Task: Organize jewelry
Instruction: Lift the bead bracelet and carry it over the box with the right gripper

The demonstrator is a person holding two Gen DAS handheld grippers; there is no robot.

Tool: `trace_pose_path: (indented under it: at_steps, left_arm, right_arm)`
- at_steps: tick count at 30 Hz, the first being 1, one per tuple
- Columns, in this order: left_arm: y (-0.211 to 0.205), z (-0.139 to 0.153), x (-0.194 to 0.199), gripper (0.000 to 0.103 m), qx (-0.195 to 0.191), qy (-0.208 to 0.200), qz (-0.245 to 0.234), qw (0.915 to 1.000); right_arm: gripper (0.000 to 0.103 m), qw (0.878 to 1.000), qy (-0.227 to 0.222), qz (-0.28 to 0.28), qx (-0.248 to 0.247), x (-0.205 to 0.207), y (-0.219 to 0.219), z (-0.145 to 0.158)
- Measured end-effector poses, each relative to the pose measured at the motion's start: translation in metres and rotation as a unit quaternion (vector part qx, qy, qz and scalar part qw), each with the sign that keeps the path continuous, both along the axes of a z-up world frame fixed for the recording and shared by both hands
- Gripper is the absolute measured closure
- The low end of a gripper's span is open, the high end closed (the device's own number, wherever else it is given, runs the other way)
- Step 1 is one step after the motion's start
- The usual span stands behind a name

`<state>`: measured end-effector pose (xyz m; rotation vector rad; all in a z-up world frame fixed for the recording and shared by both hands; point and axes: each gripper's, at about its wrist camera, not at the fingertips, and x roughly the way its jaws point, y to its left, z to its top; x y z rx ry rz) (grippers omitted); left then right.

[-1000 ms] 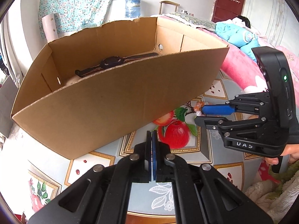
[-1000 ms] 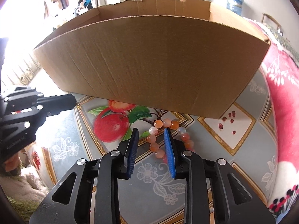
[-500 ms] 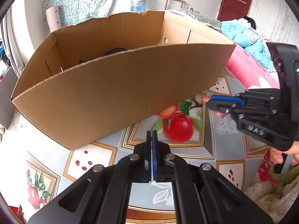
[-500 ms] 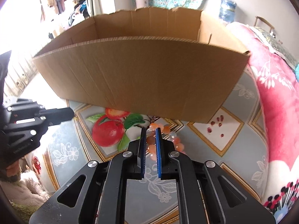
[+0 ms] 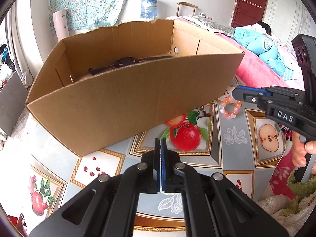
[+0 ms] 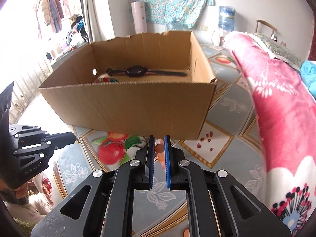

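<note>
The right gripper [image 6: 159,150] pinches the orange-and-white beaded bracelet [image 5: 230,106], apparently dangling clear above the fruit-patterned tablecloth [image 5: 233,152] by the brown cardboard box's [image 5: 126,100] near wall, left gripper [image 5: 160,148] closed, empty.

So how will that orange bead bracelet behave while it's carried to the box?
Probably floppy: the bead bracelet dangles as a loop from the right hand-held gripper. Likely light. The round beads, pinched at one spot, may swing or slip.
</note>
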<state>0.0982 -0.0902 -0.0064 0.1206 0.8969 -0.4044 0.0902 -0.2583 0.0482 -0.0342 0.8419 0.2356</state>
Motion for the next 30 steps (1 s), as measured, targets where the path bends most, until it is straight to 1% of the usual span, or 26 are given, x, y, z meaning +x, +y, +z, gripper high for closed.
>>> trace_pose_path:
  at_steps: [2, 3, 5, 6, 8, 11, 13, 15, 19, 23, 26, 27, 30]
  left_arm:
    - [0.001, 0.003, -0.004, 0.103, -0.003, -0.006, 0.003, 1.0]
    - [0.002, 0.005, -0.007, 0.103, -0.005, -0.01, 0.004, 0.9999]
    - [0.005, 0.01, -0.011, 0.103, -0.01, -0.018, 0.005, 0.9998]
    - [0.006, 0.014, -0.013, 0.103, -0.013, -0.023, 0.005, 0.9996]
    - [0.01, 0.022, -0.018, 0.103, -0.023, -0.032, 0.003, 0.9992]
    - [0.017, 0.041, -0.026, 0.103, -0.045, -0.047, -0.002, 0.9979]
    - [0.021, 0.058, -0.032, 0.103, -0.059, -0.065, -0.009, 0.9961]
    - [0.025, 0.077, -0.038, 0.103, -0.068, -0.086, -0.019, 0.9938]
    - [0.031, 0.109, -0.043, 0.103, -0.08, -0.122, -0.037, 0.9886]
    - [0.035, 0.134, -0.031, 0.103, -0.1, -0.144, -0.046, 0.9833]
    - [0.038, 0.141, -0.011, 0.103, -0.102, -0.148, -0.039, 0.9829]
    - [0.038, 0.141, -0.005, 0.103, -0.101, -0.146, -0.036, 0.9834]
    - [0.042, 0.131, 0.024, 0.103, -0.105, -0.115, -0.024, 0.9875]
  right_arm:
    - [0.095, 1.0, -0.006, -0.002, 0.002, -0.002, 0.008, -0.001]
    - [0.096, 1.0, -0.011, -0.003, 0.002, -0.005, 0.006, 0.002]
    - [0.096, 1.0, -0.018, -0.004, 0.002, -0.001, 0.017, 0.009]
    - [0.096, 1.0, -0.022, -0.004, 0.001, 0.0, 0.022, 0.007]
    - [0.096, 0.999, -0.032, -0.006, 0.001, -0.004, 0.023, 0.012]
    - [0.096, 0.999, -0.049, -0.007, 0.008, -0.012, 0.023, 0.026]
    - [0.096, 0.998, -0.065, -0.006, 0.016, -0.018, 0.023, 0.039]
    - [0.096, 0.996, -0.083, -0.002, 0.034, -0.024, 0.021, 0.055]
    - [0.096, 0.992, -0.12, 0.012, 0.048, -0.027, 0.023, 0.082]
    - [0.096, 0.985, -0.159, 0.029, 0.06, -0.019, 0.024, 0.106]
    - [0.096, 0.981, -0.176, 0.038, 0.07, -0.003, 0.023, 0.116]
    - [0.096, 0.98, -0.178, 0.04, 0.074, 0.005, 0.023, 0.117]
    - [0.096, 0.98, -0.175, 0.048, 0.083, 0.024, 0.023, 0.115]
